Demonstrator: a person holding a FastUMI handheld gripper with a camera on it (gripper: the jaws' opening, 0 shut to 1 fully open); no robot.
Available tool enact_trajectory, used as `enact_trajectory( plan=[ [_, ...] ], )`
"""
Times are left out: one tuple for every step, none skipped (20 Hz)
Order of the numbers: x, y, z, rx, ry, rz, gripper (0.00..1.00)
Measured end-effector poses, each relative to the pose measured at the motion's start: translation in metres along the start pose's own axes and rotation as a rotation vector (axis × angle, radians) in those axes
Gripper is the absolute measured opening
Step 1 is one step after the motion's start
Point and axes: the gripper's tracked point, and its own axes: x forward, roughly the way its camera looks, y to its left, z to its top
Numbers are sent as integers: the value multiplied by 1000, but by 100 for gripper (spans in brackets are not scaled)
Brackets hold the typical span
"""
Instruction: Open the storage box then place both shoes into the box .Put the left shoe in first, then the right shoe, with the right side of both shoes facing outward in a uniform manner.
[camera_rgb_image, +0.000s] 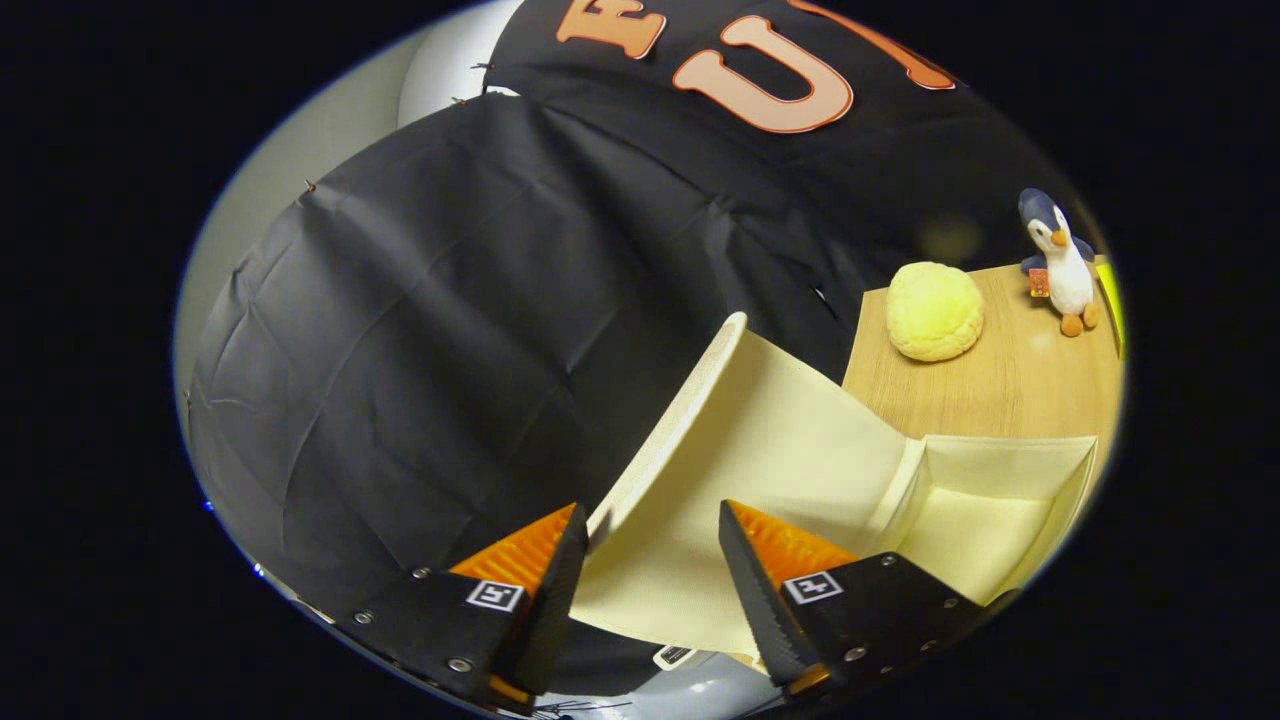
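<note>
Tool (650, 550): fingers stand apart, with a wide gap between the tips. The raised lid (740, 450) of the box (1000, 500) sits in that gap. Its pale inner face spreads between the fingers and its textured edge runs up just beside the left finger (540, 580). Whether either finger touches the lid cannot be told; the right finger (770, 590) appears to lie in front of the lid's inner face. The fingers are not pressed together on it.

Box: open. The lid stands tilted upward, hinged along the box's near side. The cream interior is visible just beyond the right finger, with fabric walls and a flat floor. No contents can be seen in the part of the interior on view.

Surface (1010, 385): wood-grain top, beyond the box. A round yellow bun (935, 310) rests on it, behind the box and apart from it. A plush penguin (1060, 262) stands upright near the far corner, beside the bun but not touching it.

Backdrop: black cloth wall (450, 330), creased, beyond the left finger and lid.
</note>
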Motion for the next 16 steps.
enact_trajectory(
  plan=[
    [-5,-2,0,-22,-3,-7,85],
    [-15,-3,1,-53,-10,-23,92],
    [-25,-14,1,-89,-19,-57,94],
    [-36,-31,0,-119,-27,-104,96],
    [-47,-52,-1,-133,-27,-149,96],
    [-59,-71,-6,-134,-28,-185,96],
    [-71,-87,-6,-130,-34,-219,96],
    [-85,-105,-6,-130,-45,-257,97],
    [-99,-124,-6,-136,-56,-301,97],
    [-116,-141,-8,-149,-66,-347,97],
    [-132,-159,-9,-164,-73,-393,97],
    [-147,-176,-11,-182,-74,-436,97],
    [-162,-193,-14,-199,-73,-482,97],
    [-176,-211,-21,-213,-69,-523,97],
    [-191,-227,-27,-215,-61,-561,97],
    [-203,-243,-35,-208,-50,-593,98]
  ],
)
